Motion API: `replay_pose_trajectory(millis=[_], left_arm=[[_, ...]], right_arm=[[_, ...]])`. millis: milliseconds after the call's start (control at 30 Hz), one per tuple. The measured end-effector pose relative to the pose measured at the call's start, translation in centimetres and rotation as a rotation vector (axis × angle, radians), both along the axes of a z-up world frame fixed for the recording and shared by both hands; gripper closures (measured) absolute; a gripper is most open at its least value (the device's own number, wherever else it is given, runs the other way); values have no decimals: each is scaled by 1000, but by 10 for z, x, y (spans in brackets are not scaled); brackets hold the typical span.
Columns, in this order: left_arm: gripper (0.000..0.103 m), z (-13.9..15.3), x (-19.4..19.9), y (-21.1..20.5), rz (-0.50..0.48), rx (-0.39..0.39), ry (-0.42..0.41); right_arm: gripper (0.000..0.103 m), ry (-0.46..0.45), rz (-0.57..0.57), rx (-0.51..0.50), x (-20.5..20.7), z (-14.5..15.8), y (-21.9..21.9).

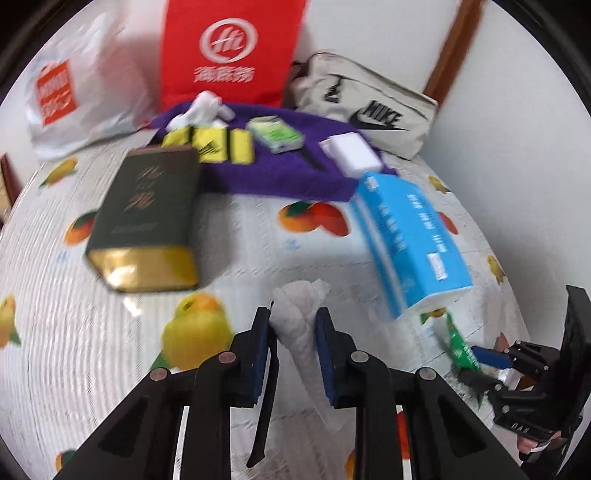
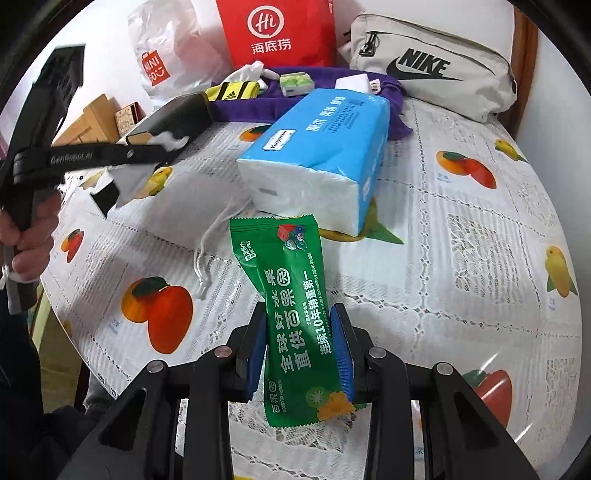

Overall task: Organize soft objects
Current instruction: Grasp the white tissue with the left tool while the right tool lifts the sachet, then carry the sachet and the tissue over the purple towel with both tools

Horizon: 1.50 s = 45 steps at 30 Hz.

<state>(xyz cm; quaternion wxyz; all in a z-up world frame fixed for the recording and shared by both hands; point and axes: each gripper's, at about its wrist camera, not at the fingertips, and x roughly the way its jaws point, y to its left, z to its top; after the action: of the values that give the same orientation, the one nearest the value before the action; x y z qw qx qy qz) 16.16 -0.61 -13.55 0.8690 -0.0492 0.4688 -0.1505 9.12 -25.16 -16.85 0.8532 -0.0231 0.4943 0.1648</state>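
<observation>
My left gripper (image 1: pixel 295 314) is shut on a crumpled white cloth pouch (image 1: pixel 301 295), lifted a little off the fruit-print tablecloth (image 1: pixel 258 240). From the right wrist view that left gripper (image 2: pixel 162 147) is at the left, a hand around its handle, and the pouch's white drawstrings (image 2: pixel 207 254) trail onto the table. My right gripper (image 2: pixel 299 314) is shut on a green wet-wipe packet (image 2: pixel 295 295), which sticks out upright between the blue pads. In the left wrist view the right gripper (image 1: pixel 476 363) and its green packet (image 1: pixel 458 343) sit at the far right.
A blue tissue pack (image 2: pixel 317 147) lies mid-table, a dark tin box (image 1: pixel 147 214) to its left. Behind, a purple cloth (image 1: pixel 288 173) carries yellow socks (image 1: pixel 210 142), a green packet and a white box. A red bag (image 2: pixel 277 33), a white plastic bag (image 2: pixel 166 59) and a Nike pouch (image 2: pixel 432 70) line the back.
</observation>
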Motion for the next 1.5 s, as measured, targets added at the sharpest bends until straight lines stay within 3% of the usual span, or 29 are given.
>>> replay_pose_trajectory(millis=[367, 433, 500, 533, 767, 867, 900, 1033, 1300, 1500], left_arm=[[75, -29, -11, 43, 75, 9, 56], [68, -31, -11, 43, 67, 14, 62], [49, -32, -10, 41, 65, 31, 58], [46, -31, -10, 39, 62, 40, 47], [43, -32, 0, 28, 36, 94, 40], [47, -32, 2, 24, 29, 116, 29], [59, -32, 2, 24, 21, 111, 23], [80, -31, 1, 22, 9, 113, 14], [81, -17, -4, 37, 29, -28, -6], [81, -15, -6, 52, 82, -20, 7]], right_arm=[[69, 18, 14, -43, 6, -4, 13], [69, 23, 16, -50, 7, -5, 15], [69, 29, 20, -58, 9, -6, 17], [69, 30, 21, -61, 9, -6, 17], [69, 31, 32, -70, 11, -6, 22], [69, 32, 33, -70, 11, -7, 22], [69, 32, 33, -69, 11, -7, 21], [69, 31, 28, -65, 11, -7, 20], [69, 29, 8, -61, 11, -7, 19], [69, 20, -4, -62, 8, -2, 18]])
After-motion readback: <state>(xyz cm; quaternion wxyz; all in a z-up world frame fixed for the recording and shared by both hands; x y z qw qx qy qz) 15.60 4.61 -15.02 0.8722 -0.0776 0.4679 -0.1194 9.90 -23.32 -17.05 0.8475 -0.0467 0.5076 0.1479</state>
